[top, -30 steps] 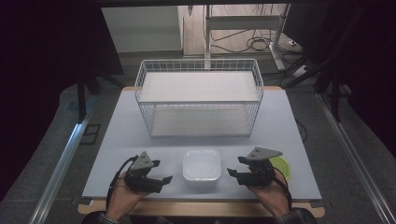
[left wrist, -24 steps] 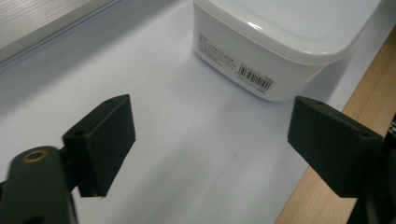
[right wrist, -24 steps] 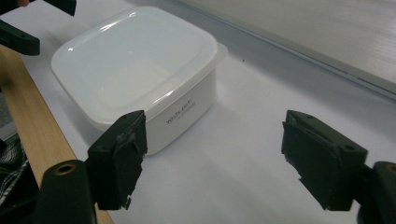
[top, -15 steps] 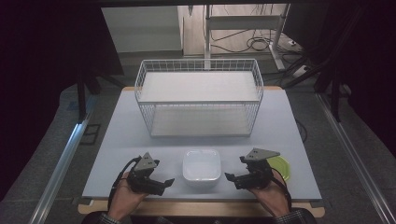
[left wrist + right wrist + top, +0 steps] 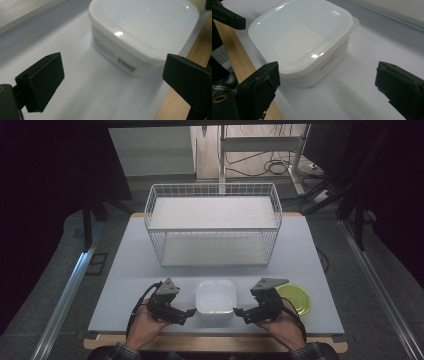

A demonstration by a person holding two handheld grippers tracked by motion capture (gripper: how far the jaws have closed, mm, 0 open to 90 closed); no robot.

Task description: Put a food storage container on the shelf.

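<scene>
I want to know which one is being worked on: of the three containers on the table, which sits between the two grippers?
The white lidded box. It sits at the near edge between both grippers; the wire basket stands farther back, and the green plate lies outside the right gripper.

Container point(image 5: 216, 296) before basket point(image 5: 214, 227); plate point(image 5: 294, 298) right of container.

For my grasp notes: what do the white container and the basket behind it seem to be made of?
White container: probably glossy, slightly translucent plastic, given its bright highlights and printed barcode label. Basket: apparently white-coated metal wire, given its thin grid of rods.
</scene>
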